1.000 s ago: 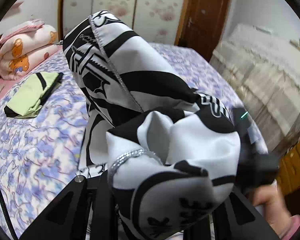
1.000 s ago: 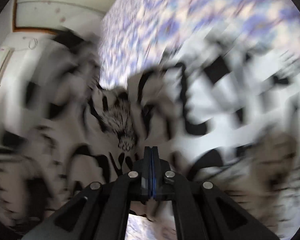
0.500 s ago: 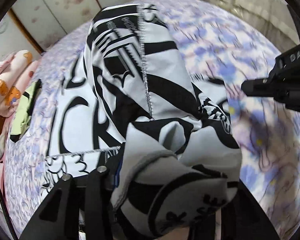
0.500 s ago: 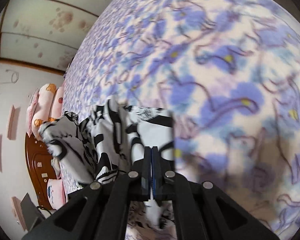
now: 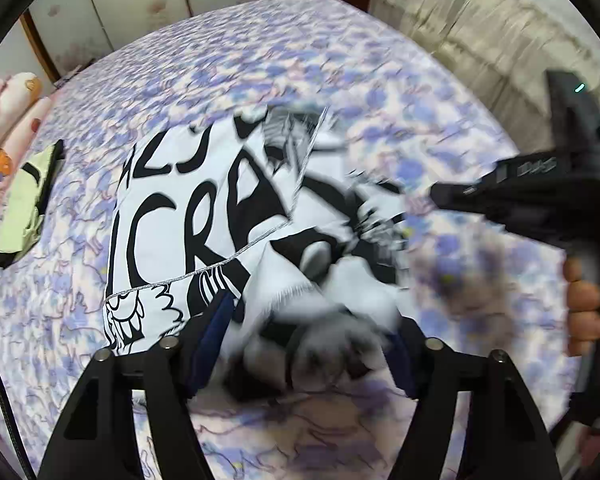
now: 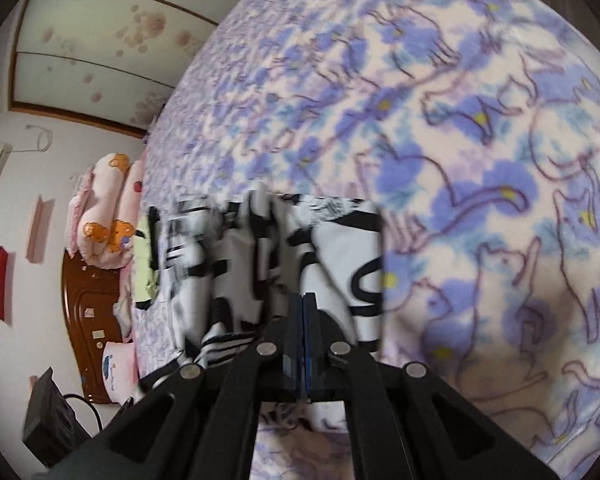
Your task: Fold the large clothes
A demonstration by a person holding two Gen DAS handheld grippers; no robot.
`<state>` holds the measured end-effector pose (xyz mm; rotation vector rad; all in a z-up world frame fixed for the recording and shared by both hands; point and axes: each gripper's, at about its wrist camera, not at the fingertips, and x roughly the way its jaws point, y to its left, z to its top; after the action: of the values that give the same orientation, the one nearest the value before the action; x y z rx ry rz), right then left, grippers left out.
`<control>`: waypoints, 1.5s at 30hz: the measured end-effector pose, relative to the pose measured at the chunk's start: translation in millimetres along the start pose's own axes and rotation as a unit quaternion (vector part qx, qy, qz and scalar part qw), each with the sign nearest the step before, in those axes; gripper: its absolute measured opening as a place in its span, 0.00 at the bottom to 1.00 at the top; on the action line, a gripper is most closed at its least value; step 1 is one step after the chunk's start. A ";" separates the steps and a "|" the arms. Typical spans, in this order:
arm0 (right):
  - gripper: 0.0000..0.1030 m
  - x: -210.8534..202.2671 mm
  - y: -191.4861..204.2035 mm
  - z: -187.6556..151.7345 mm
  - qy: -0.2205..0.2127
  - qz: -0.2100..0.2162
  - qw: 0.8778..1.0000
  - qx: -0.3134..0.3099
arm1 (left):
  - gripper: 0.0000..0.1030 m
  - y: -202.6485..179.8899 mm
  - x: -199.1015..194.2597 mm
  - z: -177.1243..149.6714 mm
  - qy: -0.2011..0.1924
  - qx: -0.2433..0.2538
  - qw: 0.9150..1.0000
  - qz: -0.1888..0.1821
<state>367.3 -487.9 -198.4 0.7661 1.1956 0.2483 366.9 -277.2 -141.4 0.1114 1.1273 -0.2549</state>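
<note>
The garment (image 5: 204, 216), a black-and-white printed piece, lies bunched on the bed (image 5: 340, 60), roughly centre in the left wrist view, w/ a flat printed panel spreading toward 10 o'clock and a rumpled heap toward 5 o'clock. The left gripper (image 5: 304, 344) sits over that heap, its jaws opening; cloth is between them, blurred, and the pads look clear of it, so this reads as a release, letting the folded-over part drop onto the flat panel. The right gripper (image 6: 303, 320) has its 2 fingers pressed together w/ nothing visibly pinched; in its own view the garment sits just beyond the tips, toward 11 o'clock. From the left wrist view it shows at 3 o'clock, beside the heap, w/ a hand (image 5: 584, 304) on its handle; prob held off to the side so as not to drag the cloth. A yellow-green piece (image 5: 28, 204) w/ black trim lies apart at 9 o'clock, likely 1 already done and set aside. Pillows (image 6: 108, 216) are stacked at the headboard (image 6: 80, 320), 9 o'clock in the right view. Judging by the lumpy heap, the fold isn't neat yet; next move prob calls for smoothing or re-gripping an edge.
</note>
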 end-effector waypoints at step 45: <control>0.11 63.8 79.4 -82.6 0.132 -0.099 0.981 -0.097 | 0.85 222.1 43.8 -78.6 0.175 -0.227 0.957 -0.052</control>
<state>333.6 -361.5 -206.8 0.4479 1.4647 0.3023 372.8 -52.1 -223.5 -0.3242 1.5213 -0.0641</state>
